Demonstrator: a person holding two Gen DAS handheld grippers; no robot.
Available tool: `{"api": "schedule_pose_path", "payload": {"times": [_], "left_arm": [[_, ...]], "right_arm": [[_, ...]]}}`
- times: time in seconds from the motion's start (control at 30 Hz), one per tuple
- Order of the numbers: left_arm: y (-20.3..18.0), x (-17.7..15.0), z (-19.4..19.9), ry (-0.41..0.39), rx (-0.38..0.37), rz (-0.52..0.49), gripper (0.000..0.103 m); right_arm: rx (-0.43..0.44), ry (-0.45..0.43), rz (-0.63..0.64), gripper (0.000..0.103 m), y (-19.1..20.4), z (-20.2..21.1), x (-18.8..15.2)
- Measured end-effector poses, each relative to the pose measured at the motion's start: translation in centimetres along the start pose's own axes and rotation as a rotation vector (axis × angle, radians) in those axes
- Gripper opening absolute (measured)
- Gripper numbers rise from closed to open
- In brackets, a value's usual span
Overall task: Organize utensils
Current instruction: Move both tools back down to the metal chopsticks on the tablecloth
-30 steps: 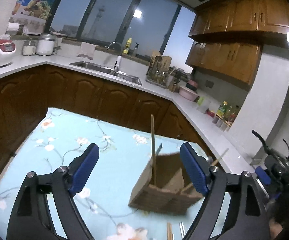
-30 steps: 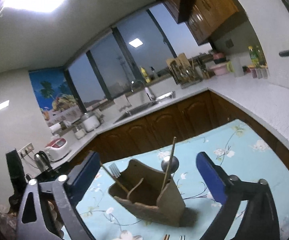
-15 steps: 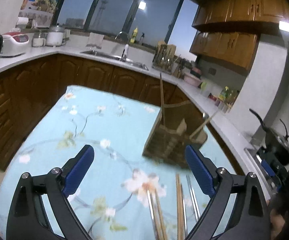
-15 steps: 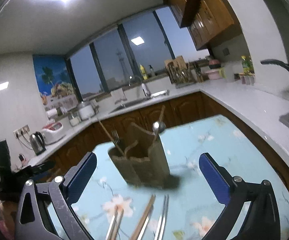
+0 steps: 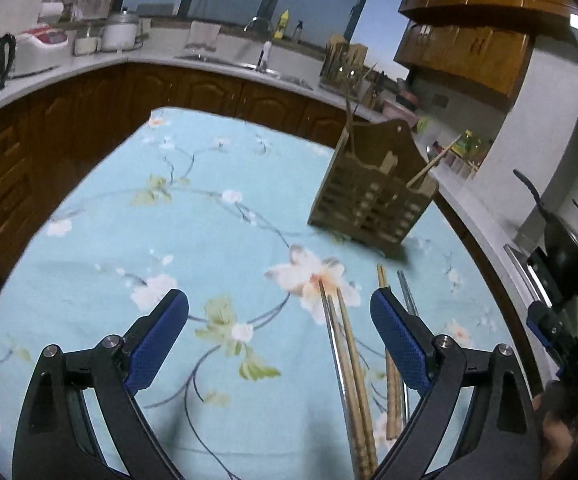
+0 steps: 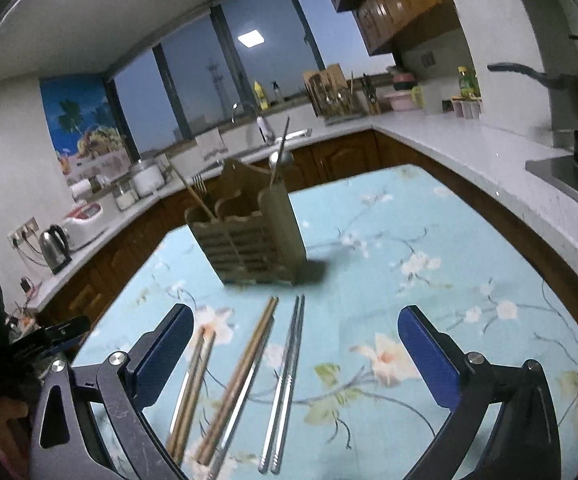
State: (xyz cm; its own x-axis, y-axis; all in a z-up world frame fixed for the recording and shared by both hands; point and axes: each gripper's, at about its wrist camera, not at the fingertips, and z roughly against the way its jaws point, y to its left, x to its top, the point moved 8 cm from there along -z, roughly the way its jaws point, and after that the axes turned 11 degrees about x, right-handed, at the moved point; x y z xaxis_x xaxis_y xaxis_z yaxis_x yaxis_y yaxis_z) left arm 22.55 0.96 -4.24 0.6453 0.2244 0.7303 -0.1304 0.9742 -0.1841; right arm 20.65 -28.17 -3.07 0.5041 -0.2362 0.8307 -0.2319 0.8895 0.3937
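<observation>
Both my tools, left (image 5: 279,322) and right (image 6: 295,338), are spread apart and empty, because chopsticks (image 6: 289,364) lie between the fingers, the holder (image 6: 249,236) just ahead.

One wooden utensil holder (image 6: 249,236), three chopstick pairs (image 6: 287,384) on tablecloth (image 6: 429,280).

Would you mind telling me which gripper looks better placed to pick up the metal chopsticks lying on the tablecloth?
Probably the right gripper: the metal chopsticks lie squarely between its open fingers. In the left gripper view they sit behind its right finger, at the edge.
</observation>
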Motion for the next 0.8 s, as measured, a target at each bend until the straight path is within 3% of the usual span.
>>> {"api": "schedule_pose_path", "payload": {"times": [0.6,0.73,0.8], "left_arm": [[-1.8,-1.2,-3.8,0.108,0.023,-0.069,0.094],[-2.7,-0.8,-5.7,0.143,0.031,-0.095,0.087],[-3.4,-0.6,-6.8,0.167,0.026,-0.111,0.082]], "right_arm": [[-0.018,0.13,0.032,0.1,-0.2,-4.3,-1.4],[-0.024,0.192,0.017,0.081,-0.9,-6.4,-1.5],[-0.025,0.237,0.005,0.061,-1.4,-7.8,-1.8]]}}
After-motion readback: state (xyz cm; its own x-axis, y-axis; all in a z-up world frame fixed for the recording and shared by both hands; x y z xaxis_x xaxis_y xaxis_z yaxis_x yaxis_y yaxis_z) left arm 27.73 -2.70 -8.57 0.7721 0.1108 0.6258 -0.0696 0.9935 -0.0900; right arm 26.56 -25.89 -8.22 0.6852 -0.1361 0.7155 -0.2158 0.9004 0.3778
